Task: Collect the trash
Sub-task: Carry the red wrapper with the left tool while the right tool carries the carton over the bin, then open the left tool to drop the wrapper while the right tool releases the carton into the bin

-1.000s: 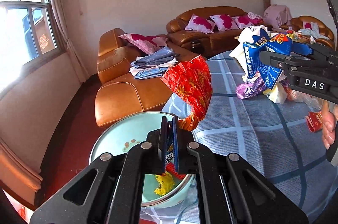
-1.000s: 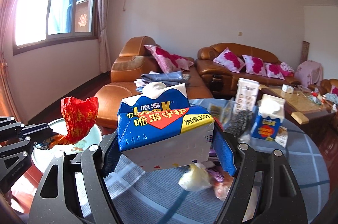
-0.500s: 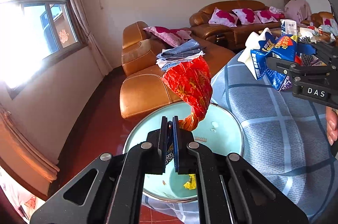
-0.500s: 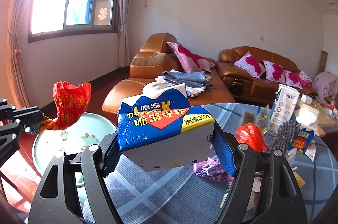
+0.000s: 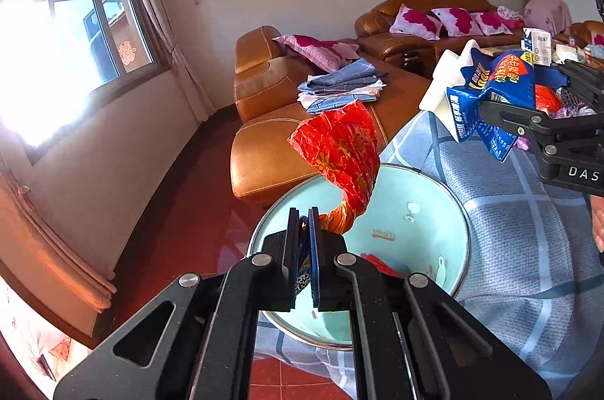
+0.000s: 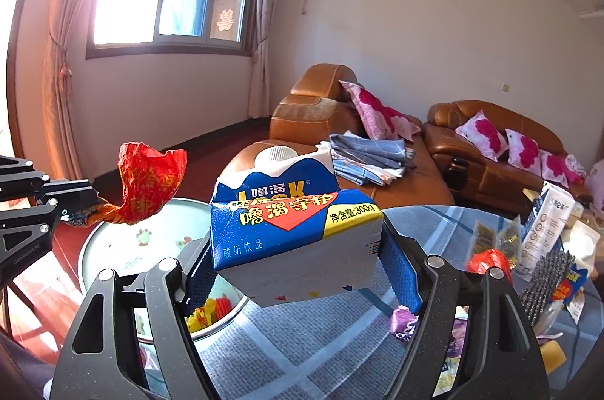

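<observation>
- Left gripper point(image 5: 302, 241) is pinched tight on the twisted end of a red wrapper point(image 5: 341, 151), held above the pale green basin point(image 5: 426, 211).
- Right gripper point(image 6: 298, 249) stands wide, clamping a blue-and-white milk carton point(image 6: 290, 230) over the checked tablecloth point(image 6: 287, 351).
- More litter point(image 6: 490, 260) lies farther along the table.

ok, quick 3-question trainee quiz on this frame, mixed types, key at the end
1. True or false: the left gripper is shut on the red wrapper.
2. What does the right gripper hold? A) blue and white drink carton B) purple wrapper C) folded cloth
3. Name the container under the red wrapper that already holds some trash.

Key: 1 true; 2 A, the blue and white drink carton; 3 the pale green basin.
</observation>
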Motion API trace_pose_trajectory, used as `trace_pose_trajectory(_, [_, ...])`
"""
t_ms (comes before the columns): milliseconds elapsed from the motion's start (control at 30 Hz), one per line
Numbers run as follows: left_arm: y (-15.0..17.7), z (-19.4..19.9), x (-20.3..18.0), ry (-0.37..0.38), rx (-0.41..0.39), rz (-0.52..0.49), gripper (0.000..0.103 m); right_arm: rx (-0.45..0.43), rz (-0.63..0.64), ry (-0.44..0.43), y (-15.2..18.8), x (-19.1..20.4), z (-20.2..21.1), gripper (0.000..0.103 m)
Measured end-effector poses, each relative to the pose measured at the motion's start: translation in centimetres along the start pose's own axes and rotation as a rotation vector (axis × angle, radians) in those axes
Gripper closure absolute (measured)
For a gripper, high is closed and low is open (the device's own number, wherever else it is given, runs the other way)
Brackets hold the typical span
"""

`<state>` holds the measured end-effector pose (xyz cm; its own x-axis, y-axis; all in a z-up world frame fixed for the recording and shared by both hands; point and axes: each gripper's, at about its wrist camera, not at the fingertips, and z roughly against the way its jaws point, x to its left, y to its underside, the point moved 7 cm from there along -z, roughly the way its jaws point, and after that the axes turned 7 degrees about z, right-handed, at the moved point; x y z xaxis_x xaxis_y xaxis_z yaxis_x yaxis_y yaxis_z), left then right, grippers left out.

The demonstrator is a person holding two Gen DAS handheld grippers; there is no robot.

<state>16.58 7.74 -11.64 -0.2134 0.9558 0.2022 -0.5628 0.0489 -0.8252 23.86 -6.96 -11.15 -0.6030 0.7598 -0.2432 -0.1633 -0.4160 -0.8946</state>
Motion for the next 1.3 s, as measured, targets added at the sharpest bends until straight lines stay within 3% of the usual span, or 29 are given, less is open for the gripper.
trace_pose_trajectory(200, [0.2,-0.5,0.6,-0.022,0.022,-0.004,0.098,0.008,0.061,-0.059,-0.3,1.9,-0.5,0.028])
trace_pose_trajectory(1133, [0.9,-1.5,1.3,-0.021,0.068,-0.013,0.098,0.056,0.133,-0.119,-0.1,3.2,-1.8,0.028])
trace_pose_trajectory(1300, [1.1,-1.6,0.9,-0.011,0.077,-0.024,0.090,0.062,0.148,-0.139,-0.1,3.6,-1.9,0.025])
